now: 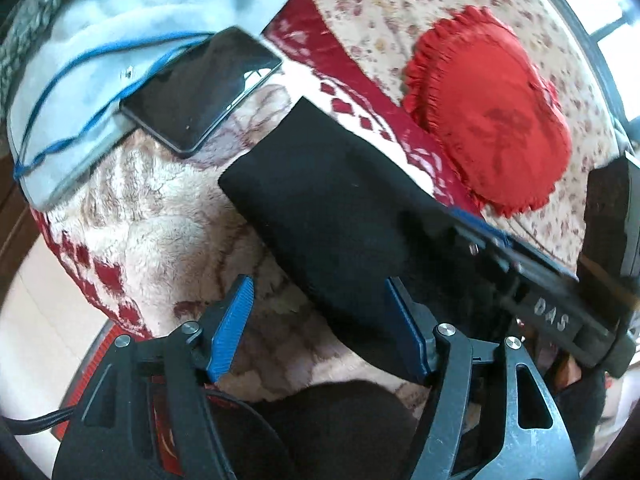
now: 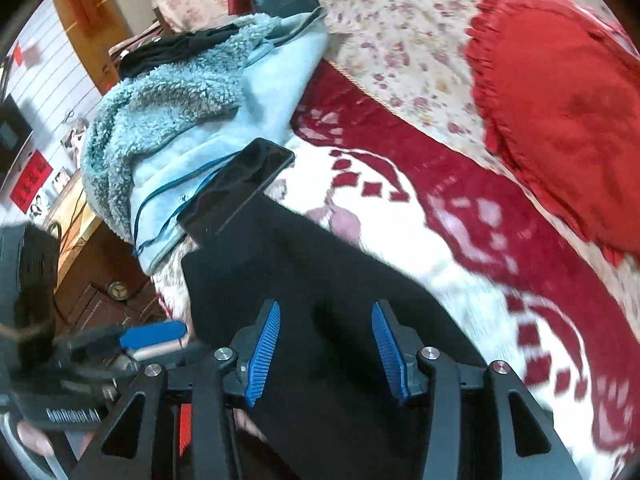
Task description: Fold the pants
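Black pants [image 1: 332, 216]: folded into a narrow dark slab, lying across the plush red-and-cream blanket [image 1: 160, 220] at the centre of the left wrist view; in the right wrist view they fill the lower centre [image 2: 320, 280].

Left gripper [image 1: 320, 328]: lower centre of its own view, blue pads spread wide. The near end of the pants lies between and just beyond them; the pads press on nothing. It also shows at the lower left of the right wrist view [image 2: 152, 340], blurred.

Right gripper [image 2: 326, 348]: lower centre of its own view, pads held well apart over the dark cloth, gripping nothing. In the left wrist view it enters from the right edge [image 1: 480, 236]; whether its tip touches the pants there is hard to tell through the blur.

Phone [image 1: 200, 92]: dark screen up, upper left, resting partly on a pale blue fleece-lined jacket [image 1: 80, 80] and partly on the blanket.

Red frilled cushion [image 1: 488, 112]: upper right, on the flowered bedsheet [image 1: 380, 8], apart from the pants.
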Demonstrator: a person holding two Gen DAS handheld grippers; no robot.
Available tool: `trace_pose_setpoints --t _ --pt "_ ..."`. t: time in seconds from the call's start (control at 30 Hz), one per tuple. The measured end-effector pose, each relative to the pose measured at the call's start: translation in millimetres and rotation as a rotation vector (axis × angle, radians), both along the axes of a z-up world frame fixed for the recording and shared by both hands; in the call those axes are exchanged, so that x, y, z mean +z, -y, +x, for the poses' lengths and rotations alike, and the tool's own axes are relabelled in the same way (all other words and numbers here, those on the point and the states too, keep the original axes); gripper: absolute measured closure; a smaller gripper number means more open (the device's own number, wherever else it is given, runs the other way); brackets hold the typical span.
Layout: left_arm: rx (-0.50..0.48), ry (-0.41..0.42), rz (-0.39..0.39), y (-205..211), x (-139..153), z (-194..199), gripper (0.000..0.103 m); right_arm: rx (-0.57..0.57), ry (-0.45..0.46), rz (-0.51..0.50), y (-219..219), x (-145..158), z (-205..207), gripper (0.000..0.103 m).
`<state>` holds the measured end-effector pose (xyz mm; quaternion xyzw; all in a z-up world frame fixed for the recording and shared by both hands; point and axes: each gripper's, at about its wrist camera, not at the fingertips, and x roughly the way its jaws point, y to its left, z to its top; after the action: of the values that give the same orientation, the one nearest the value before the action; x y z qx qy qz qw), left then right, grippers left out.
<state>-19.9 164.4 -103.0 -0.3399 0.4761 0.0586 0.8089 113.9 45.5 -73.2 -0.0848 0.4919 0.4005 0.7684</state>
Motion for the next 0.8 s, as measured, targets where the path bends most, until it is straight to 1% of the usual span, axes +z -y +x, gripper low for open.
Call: trace_pose_setpoints --t 0.07,0.23,0.3,0.37,0.43,0.47,0.53,0.57,0.6,0.63,0.67,0.7,0.73,0.77,0.8 --pt "0.011 -0.01 -0.022 -3.2 -6.6 5.5 0.036 0.016 -0.006 -0.011 -15.2 -6.6 10.4 0.055" --pt "0.008 -0.018 -0.043 -2.1 -18.2 15.5 0.036 0.062 0.007 -0.041 -43.0 -20.9 34.1 0.055" --pt "0.008 -0.016 -0.047 0.0 -23.3 17.6 0.032 0.131 -0.011 -0.029 -53.8 -25.2 39.9 0.054" --pt "0.01 0.002 -0.048 0.9 -24.2 17.9 0.025 0.205 -0.034 -0.041 -65.5 -33.5 43.2 0.049" --pt "0.017 0.017 -0.055 1.7 -25.0 19.6 0.021 0.234 -0.034 -0.052 -73.1 -40.5 46.8 0.046" --pt "0.023 0.025 -0.059 2.3 -25.3 19.6 0.018 0.24 -0.055 -0.037 -76.6 -45.0 51.1 0.046" --pt "0.031 0.031 -0.05 3.5 -25.1 20.8 0.018 0.235 -0.114 0.005 -78.0 -51.2 58.1 0.046" --pt "0.03 0.033 -0.043 4.2 -24.5 21.6 0.018 0.225 -0.143 0.034 -77.7 -54.4 61.0 0.05" --pt "0.028 0.036 -0.031 5.1 -23.6 23.1 0.018 0.22 -0.145 0.051 -77.3 -55.2 61.1 0.053" --pt "0.032 0.04 -0.025 4.6 -22.5 22.6 0.028 0.22 -0.141 0.062 -76.0 -55.6 59.9 0.06" --pt "0.039 0.044 -0.016 4.1 -21.0 22.1 0.052 0.218 -0.137 0.07 -75.4 -54.5 57.1 0.069" --pt "0.034 0.053 -0.015 3.4 -17.6 22.9 0.066 0.217 -0.136 0.082 -73.1 -52.6 55.2 0.073" --pt "0.029 0.053 -0.008 3.4 -14.7 22.4 0.073 0.214 -0.132 0.094 -70.9 -50.1 53.1 0.079" --pt "0.028 0.062 0.002 3.7 -10.2 22.5 0.075 0.204 -0.12 0.105 -66.5 -45.2 49.6 0.083" --pt "0.021 0.081 0.017 5.6 -2.1 21.1 0.08 0.194 -0.111 0.12 -61.7 -39.3 47.2 0.085"
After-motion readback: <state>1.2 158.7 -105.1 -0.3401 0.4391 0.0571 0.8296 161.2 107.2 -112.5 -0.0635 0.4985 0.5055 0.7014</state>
